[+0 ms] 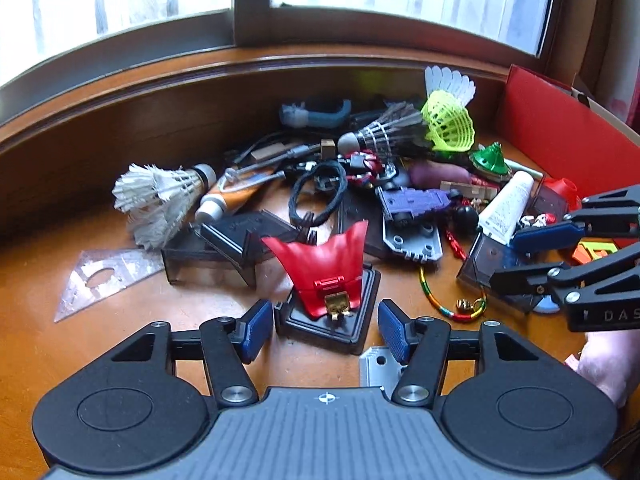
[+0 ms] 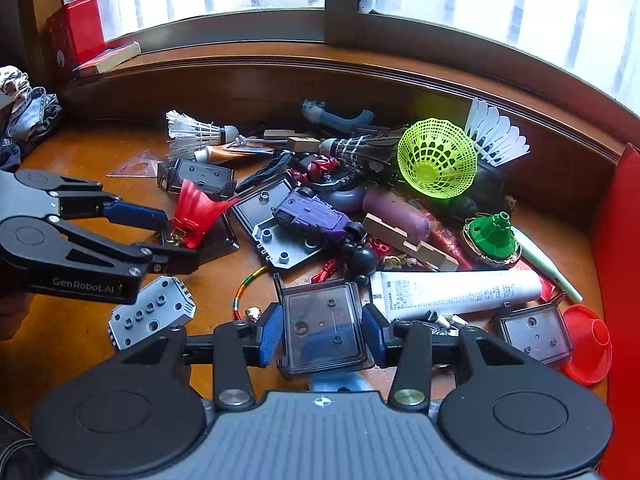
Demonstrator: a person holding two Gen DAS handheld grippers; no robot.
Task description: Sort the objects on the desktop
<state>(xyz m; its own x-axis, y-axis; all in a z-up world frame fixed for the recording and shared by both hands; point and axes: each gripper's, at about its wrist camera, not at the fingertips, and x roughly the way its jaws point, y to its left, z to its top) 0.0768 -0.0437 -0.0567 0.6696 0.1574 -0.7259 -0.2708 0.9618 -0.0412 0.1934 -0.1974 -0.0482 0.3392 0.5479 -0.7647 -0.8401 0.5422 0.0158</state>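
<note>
Left tongs (image 1: 326, 326): jaws apart, blue pads flanking a black base (image 1: 332, 320) without pressing it; small gaps visible on both sides.
Black base: between the left pads, carrying a red cape piece (image 1: 324, 264) with a gold clip at its foot.
Right tongs (image 2: 323, 332): blue pads set against both sides of a smoky clear case (image 2: 322, 326), gripping it.
Clear case: between the right pads, flat on the wooden desk (image 2: 80, 340), a blue piece half hidden underneath.
Beyond the right tongs: white tube (image 2: 452, 290) just past the case; purple toy car (image 2: 316, 218) on a grey plate (image 2: 272, 240) farther out; neon yellow shuttlecock (image 2: 438, 158) at the back.
Beyond the left tongs: white feather shuttlecock (image 1: 160, 200) to the left; clear set square (image 1: 104, 278) nearer, left of the pads.
Between both tongs: striped cord bracelet (image 1: 448, 304); grey studded plate (image 2: 152, 312).
</note>
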